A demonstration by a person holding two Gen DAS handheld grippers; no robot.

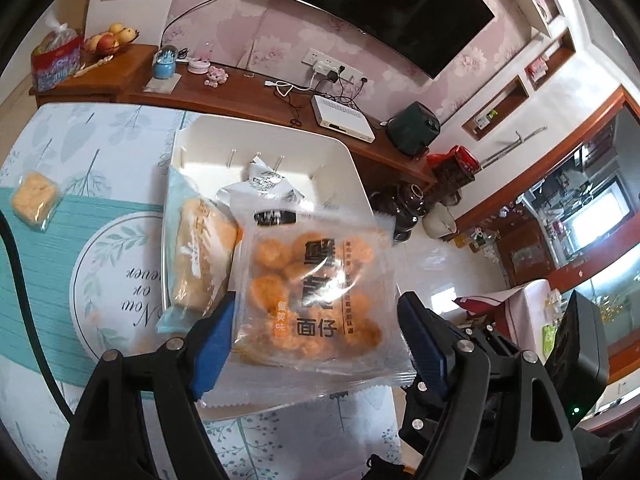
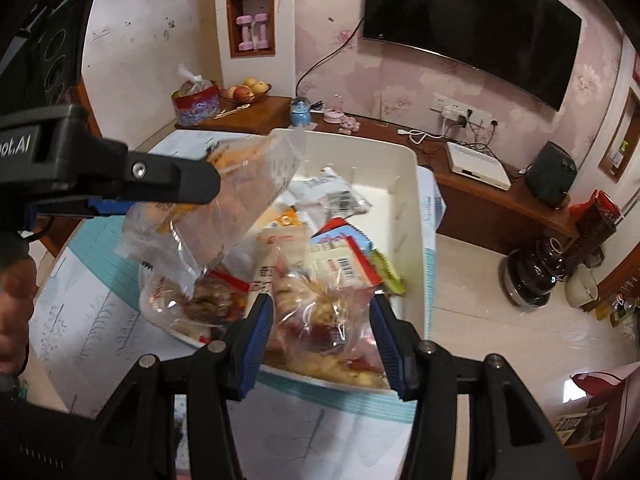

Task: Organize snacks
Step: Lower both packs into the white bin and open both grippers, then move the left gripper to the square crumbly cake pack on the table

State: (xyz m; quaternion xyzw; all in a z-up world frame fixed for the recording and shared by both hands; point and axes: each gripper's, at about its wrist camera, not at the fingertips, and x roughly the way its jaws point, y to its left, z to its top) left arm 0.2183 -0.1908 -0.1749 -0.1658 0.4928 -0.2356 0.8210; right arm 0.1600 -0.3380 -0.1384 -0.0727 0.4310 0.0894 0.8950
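1. The left gripper (image 1: pixel 316 320) stands wide in its own view, its blue pads either side of a clear packet of round orange snacks (image 1: pixel 316 276). From the right wrist view the same gripper (image 2: pixel 160 196) appears pinching the packet's (image 2: pixel 224 200) edge, so whether it truly holds it cannot be told.
2. The right gripper (image 2: pixel 320 340) is spread moderately wide, a crinkled clear bag of mixed snacks (image 2: pixel 328 312) between its pads; contact is hard to make out.
3. The white bin (image 2: pixel 412 208) sits at 12 o'clock from both grippers on the patterned tabletop (image 1: pixel 80 248). It holds a pile of packets: a red-edged barcode packet (image 2: pixel 340 256), a grey-white wrapper (image 2: pixel 332 192) towards the back, and a pale bread packet (image 1: pixel 200 248) along the left wall.
4. The packets overlap, so the lower ones are mostly hidden.
5. At 9 o'clock in the left view, a small wrapped yellow cake (image 1: pixel 34 200) lies alone on the tabletop, well apart from the bin.
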